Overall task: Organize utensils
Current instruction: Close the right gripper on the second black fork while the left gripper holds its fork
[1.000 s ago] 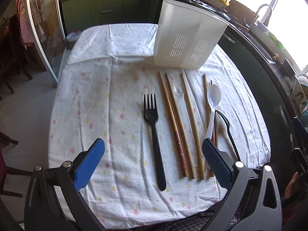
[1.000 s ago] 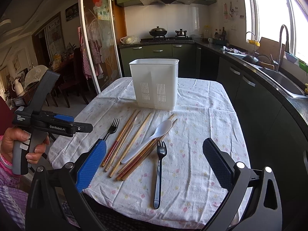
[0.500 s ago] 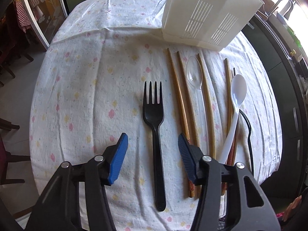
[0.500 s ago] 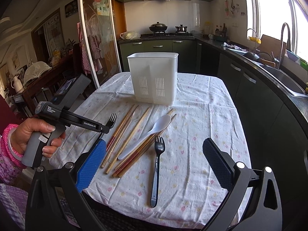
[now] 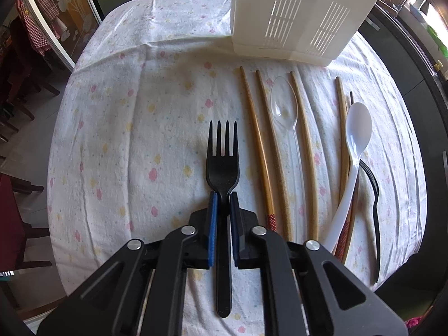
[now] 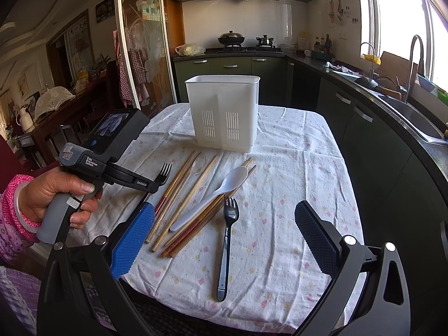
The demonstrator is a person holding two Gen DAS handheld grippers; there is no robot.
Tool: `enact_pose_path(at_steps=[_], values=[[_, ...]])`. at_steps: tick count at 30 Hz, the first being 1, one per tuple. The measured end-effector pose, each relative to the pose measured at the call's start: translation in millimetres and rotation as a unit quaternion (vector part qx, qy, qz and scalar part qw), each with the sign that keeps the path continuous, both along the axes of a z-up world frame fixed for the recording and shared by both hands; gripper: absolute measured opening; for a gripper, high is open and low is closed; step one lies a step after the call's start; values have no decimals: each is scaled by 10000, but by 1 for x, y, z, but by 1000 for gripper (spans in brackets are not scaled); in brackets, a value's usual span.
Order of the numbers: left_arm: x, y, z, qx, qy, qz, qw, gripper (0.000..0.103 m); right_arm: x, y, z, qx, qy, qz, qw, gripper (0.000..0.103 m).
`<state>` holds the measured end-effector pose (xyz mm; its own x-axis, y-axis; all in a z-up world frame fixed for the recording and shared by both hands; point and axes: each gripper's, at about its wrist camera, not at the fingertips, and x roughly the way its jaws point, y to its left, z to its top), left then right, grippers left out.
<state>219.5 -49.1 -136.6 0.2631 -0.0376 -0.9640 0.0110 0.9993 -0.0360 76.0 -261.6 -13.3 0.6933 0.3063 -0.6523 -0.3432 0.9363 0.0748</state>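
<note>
My left gripper (image 5: pixel 223 199) is shut on the neck of a black plastic fork (image 5: pixel 223 165); in the right wrist view the fork's tines (image 6: pixel 165 170) stick out of the left gripper (image 6: pixel 152 187), lifted off the cloth. To its right lie several wooden chopsticks (image 5: pixel 260 151), a clear spoon (image 5: pixel 284 106), a white spoon (image 5: pixel 355 145) and a second black fork (image 5: pixel 373 193). A white slotted utensil holder (image 5: pixel 296 19) stands upright at the far side. My right gripper (image 6: pixel 224 240) is open and empty above the near table edge, over the second black fork (image 6: pixel 228 224).
The table has a white flowered cloth (image 5: pixel 126 128). Dark green kitchen cabinets and a counter with a sink (image 6: pixel 403 112) run along the right. A glass sliding door (image 6: pixel 140 42) and chairs are at the left.
My left gripper has moved down and forward over the black fork and shut on its neck. The right gripper has stayed open and hardly moved.
</note>
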Motion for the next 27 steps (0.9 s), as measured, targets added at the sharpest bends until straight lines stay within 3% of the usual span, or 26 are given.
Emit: enact_pose_path(at_steps=[3, 9, 10, 13, 15, 20, 27], values=[[-1, 3, 0, -57, 2, 7, 10000, 9, 12, -1, -6, -83, 221, 81, 9997, 99], [-6, 8, 1, -65, 3, -96, 9999, 9, 55, 11, -40, -127, 1324, 629, 9891, 99], [-5, 8, 1, -68, -1, -116, 9999, 9, 62, 13, -45, -118, 1451, 637, 9873, 95], [-5, 8, 1, -69, -13, -157, 9999, 9, 84, 19, -64, -221, 1861, 585, 9805, 69], [-5, 7, 1, -71, -19, -186, 9998, 9, 96, 24, -76, -335, 2106, 611, 9751, 66], [-6, 7, 1, -84, -36, -223, 9997, 9, 107, 38, -95, -564, 2452, 725, 9651, 45], [-5, 5, 1, -51, -46, -255, 9997, 9, 110, 43, -107, -694, 2764, 729, 9557, 39]])
